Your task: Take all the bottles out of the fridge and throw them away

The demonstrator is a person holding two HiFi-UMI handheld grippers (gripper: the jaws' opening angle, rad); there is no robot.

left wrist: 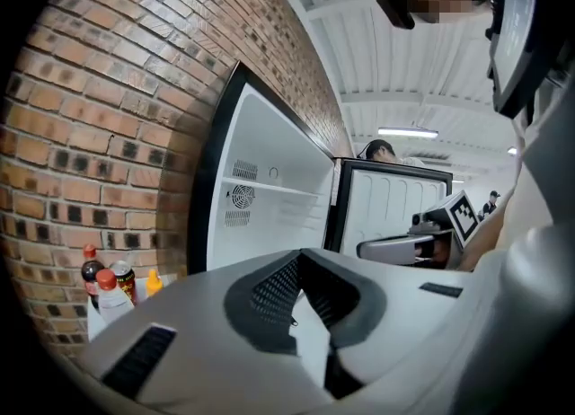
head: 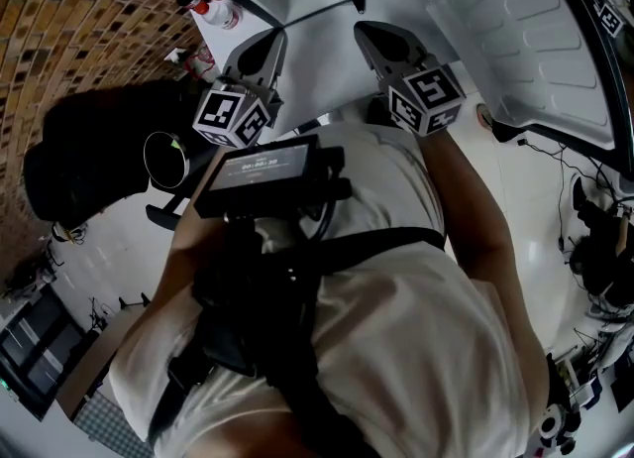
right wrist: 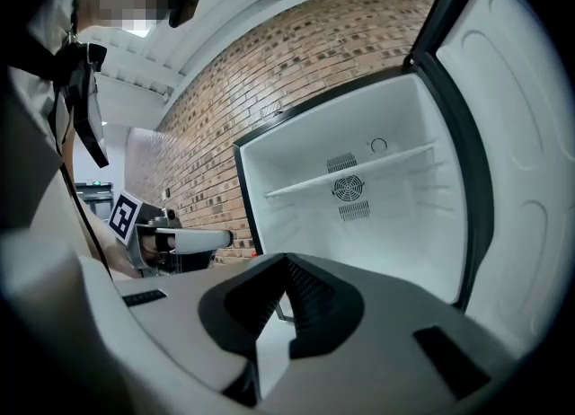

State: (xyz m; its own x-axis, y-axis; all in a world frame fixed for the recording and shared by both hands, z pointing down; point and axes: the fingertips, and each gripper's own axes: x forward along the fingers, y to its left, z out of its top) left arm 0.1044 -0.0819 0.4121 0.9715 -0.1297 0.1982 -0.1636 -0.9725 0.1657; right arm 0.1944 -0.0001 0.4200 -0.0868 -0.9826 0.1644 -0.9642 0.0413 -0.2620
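Brick wall (left wrist: 108, 135) runs behind the open fridge (right wrist: 296, 225). Its door (right wrist: 521, 135) is swung wide to the right, and a white shelf (right wrist: 359, 169) crosses the lit interior. Several bottles (left wrist: 106, 287) stand in a cluster outside the fridge, just to its left against the bricks. Their footing is hidden, though it may be a pale tabletop. Left tool (left wrist: 299, 253) and right tool (right wrist: 286, 259) point toward the fridge side by side, well apart from the bottles. Each has its jaws pressed together with nothing between them.
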